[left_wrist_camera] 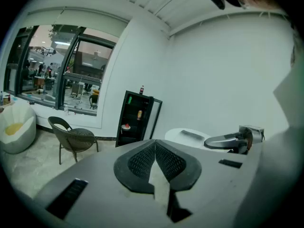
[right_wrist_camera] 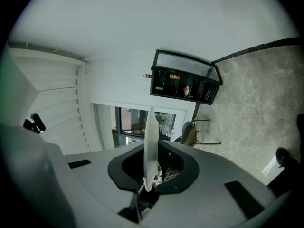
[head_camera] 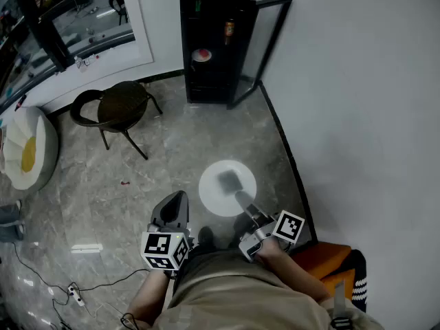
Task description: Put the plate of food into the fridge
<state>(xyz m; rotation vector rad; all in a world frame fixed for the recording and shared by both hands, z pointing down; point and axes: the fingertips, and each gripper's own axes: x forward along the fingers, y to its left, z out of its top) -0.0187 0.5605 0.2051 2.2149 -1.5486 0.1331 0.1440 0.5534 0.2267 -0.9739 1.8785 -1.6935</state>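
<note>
fridge [head_camera: 214, 47] lies well ahead of both grippers, door [head_camera: 265, 47] open. right gripper [right_wrist_camera: 152, 167] clamps the plate [head_camera: 213, 198] by its near rim, so the plate juts forward. left gripper [left_wrist_camera: 155, 158] has its jaws together, empty.

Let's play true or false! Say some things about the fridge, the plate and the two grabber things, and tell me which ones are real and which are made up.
1. The fridge has its door open. True.
2. The right gripper is holding a white plate. True.
3. The left gripper is holding a cup. False: its fingers are shut together with nothing between them.
4. The plate is already inside the fridge. False: it is in the right gripper, well away from the fridge.
5. A chair stands near the fridge. True.
</note>
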